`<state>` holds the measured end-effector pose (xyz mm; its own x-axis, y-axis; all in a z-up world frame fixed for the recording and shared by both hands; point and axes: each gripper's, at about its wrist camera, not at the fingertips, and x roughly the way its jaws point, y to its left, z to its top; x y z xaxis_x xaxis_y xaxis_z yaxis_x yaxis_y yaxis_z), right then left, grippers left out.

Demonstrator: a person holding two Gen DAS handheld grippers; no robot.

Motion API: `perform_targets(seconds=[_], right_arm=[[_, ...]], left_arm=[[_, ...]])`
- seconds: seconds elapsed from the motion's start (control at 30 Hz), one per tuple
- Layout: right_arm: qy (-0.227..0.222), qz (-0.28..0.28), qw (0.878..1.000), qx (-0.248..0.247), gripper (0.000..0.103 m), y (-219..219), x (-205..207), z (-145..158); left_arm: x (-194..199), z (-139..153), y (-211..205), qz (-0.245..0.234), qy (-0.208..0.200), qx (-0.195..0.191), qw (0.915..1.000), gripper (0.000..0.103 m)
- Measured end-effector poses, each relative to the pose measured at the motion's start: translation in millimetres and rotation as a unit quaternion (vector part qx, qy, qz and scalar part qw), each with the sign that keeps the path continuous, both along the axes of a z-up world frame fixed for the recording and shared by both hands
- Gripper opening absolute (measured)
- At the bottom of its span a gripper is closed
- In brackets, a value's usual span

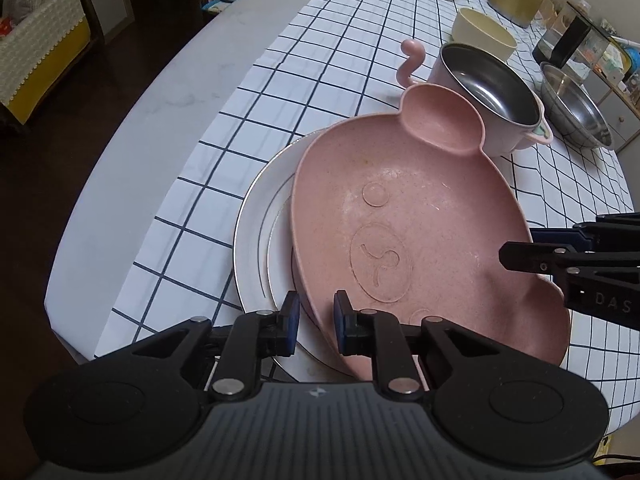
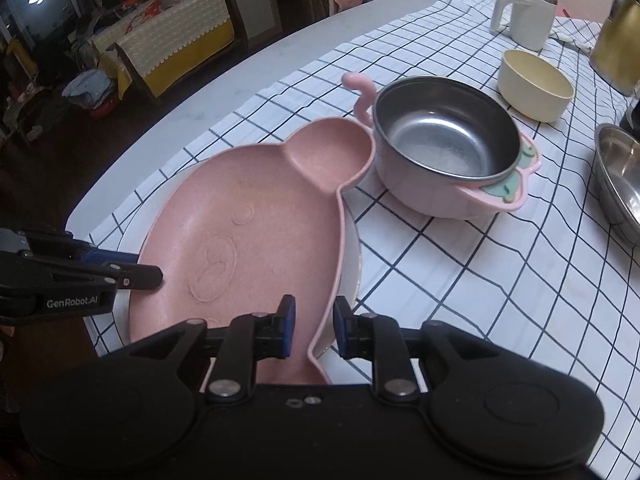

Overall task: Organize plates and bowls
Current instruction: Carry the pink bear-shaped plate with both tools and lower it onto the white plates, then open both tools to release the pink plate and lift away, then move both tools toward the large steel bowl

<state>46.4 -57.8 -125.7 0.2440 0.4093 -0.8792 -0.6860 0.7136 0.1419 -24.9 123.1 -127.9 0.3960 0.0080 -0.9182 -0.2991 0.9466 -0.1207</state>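
A pink bear-shaped plate point(image 1: 420, 220) lies on top of a white plate point(image 1: 260, 240) on the checked tablecloth. My left gripper point(image 1: 316, 324) is open, its fingers either side of the pink plate's near left rim. My right gripper point(image 2: 314, 326) is open astride the pink plate's point(image 2: 260, 240) right rim, with the white plate point(image 2: 350, 264) showing under it. Each gripper shows from the side in the other's view: the right one point(image 1: 520, 254) and the left one point(image 2: 140, 270). A pink steel-lined bowl point(image 2: 444, 148) stands just beyond the plates.
A cream bowl point(image 2: 534, 84), a white mug point(image 2: 524, 16), a gold kettle point(image 2: 616, 36) and a steel basin point(image 2: 620, 180) stand at the far right. The table's bare curved edge point(image 1: 160, 92) runs along the left, with floor and a sofa beyond.
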Motion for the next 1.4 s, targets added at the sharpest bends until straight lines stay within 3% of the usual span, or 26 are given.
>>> perform_targets(seconds=[0.17, 0.33, 0.4, 0.47, 0.63, 0.77, 1.13, 1.27, 1.4], right_arm=[[0.004, -0.013, 1.000, 0.021, 0.033, -12, 4, 7], [-0.003, -0.024, 0.999, 0.041, 0.037, -23, 3, 20], [-0.007, -0.028, 0.998, 0.051, 0.041, -28, 1, 28], [-0.015, -0.032, 0.998, 0.059, 0.045, -34, 0, 36], [-0.036, -0.053, 0.995, 0.072, 0.053, -55, -1, 55], [-0.064, -0.073, 0.992, 0.076, 0.066, -77, -2, 70], [-0.121, -0.141, 0.980, 0.068, 0.086, -141, 7, 94], [-0.148, -0.171, 0.972, 0.067, 0.101, -161, 18, 99], [-0.173, -0.216, 0.959, 0.062, 0.103, -179, 38, 100]], left_arm=[[-1, 13, -4, -0.006, -0.022, 0.008, 0.9997, 0.018], [3, 33, -18, -0.025, -0.061, 0.010, 0.9978, 0.031], [5, 42, -26, -0.034, -0.078, 0.014, 0.9963, 0.049], [6, 52, -35, -0.037, -0.098, 0.023, 0.9942, 0.059], [16, 70, -57, -0.059, -0.124, 0.032, 0.9900, 0.059], [25, 84, -79, -0.081, -0.145, 0.044, 0.9851, 0.060], [72, 116, -138, -0.147, -0.201, 0.049, 0.9673, 0.078], [100, 120, -154, -0.167, -0.207, 0.051, 0.9625, 0.079], [138, 118, -167, -0.188, -0.205, 0.046, 0.9595, 0.080]])
